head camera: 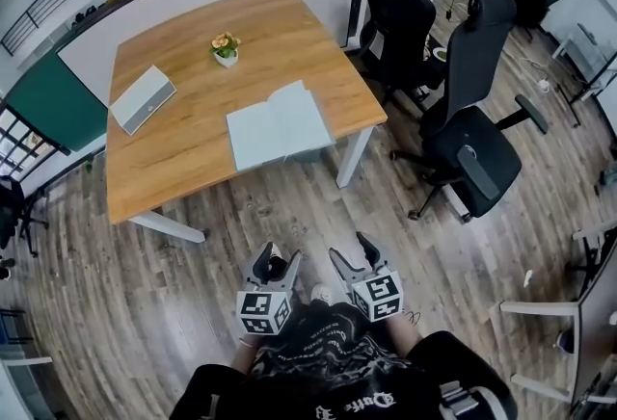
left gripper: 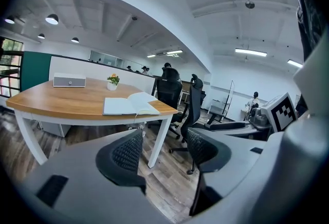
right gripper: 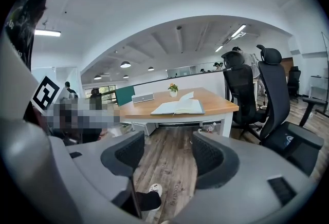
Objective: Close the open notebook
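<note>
Left hand-held gripper [head camera: 281, 257] and right hand-held gripper [head camera: 351, 250] are carried side by side at the person's front, jaws spread and empty, evidently readied for an approach not yet made. Bare floor lies between them and the table [head camera: 183, 158]. The notebook [head camera: 280, 126] lies open, pages up, by the table's near edge, within easy reach once approached. Beyond it stand a grey box [head camera: 143, 98] and a potted plant [head camera: 226, 47], clear of it.
</note>
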Action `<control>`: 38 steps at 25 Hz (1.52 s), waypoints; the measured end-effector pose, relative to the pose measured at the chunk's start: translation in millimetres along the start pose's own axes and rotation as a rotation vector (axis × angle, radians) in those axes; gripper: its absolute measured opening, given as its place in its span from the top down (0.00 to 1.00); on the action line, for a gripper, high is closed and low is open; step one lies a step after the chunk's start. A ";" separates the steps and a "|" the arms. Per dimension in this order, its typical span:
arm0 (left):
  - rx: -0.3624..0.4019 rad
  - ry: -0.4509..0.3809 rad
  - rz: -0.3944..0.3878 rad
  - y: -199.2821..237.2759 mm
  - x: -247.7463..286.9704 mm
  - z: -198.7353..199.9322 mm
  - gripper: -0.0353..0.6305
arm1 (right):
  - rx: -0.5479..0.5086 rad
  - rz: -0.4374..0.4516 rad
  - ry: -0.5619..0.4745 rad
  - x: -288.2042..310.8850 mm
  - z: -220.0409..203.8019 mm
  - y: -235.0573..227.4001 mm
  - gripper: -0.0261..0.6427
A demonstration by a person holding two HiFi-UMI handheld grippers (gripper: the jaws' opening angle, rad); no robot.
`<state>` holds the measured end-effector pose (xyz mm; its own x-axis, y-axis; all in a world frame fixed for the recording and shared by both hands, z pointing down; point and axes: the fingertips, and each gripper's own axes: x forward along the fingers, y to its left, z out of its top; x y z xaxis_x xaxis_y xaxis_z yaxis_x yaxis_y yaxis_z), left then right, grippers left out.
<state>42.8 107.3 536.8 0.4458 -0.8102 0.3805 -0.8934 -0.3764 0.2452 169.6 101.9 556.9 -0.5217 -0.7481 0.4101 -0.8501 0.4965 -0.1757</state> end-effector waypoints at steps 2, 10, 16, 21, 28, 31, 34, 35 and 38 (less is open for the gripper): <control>-0.002 0.012 -0.004 8.0 10.3 0.1 0.51 | 0.007 -0.015 0.009 8.0 -0.8 -5.5 0.54; 0.026 0.026 -0.055 50.6 63.3 34.5 0.51 | 0.030 -0.094 0.006 61.4 30.3 -34.4 0.54; 0.055 0.029 -0.106 94.3 109.2 69.4 0.51 | 0.060 -0.146 -0.005 115.5 60.3 -47.1 0.54; 0.076 0.041 -0.159 122.8 143.2 94.4 0.51 | 0.089 -0.202 -0.002 152.1 78.8 -54.3 0.55; 0.100 0.061 -0.226 158.9 179.0 116.2 0.51 | 0.145 -0.294 0.014 186.3 87.2 -61.6 0.55; 0.115 0.072 -0.248 171.7 190.1 123.9 0.51 | 0.178 -0.333 0.004 196.9 93.0 -68.1 0.55; 0.123 0.078 -0.264 182.4 199.2 129.1 0.51 | 0.198 -0.396 -0.009 203.7 96.2 -79.4 0.57; 0.123 0.081 -0.269 185.4 201.7 130.0 0.51 | 0.208 -0.413 -0.015 206.0 97.5 -83.9 0.59; 0.122 0.090 -0.270 193.9 208.1 131.4 0.51 | 0.255 -0.424 -0.023 214.6 101.7 -96.1 0.60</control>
<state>-45.0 -193.4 546.4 0.6663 -0.6324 0.3952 -0.7396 -0.6282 0.2417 132.0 -151.2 570.7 -0.1250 -0.8721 0.4731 -0.9769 0.0249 -0.2122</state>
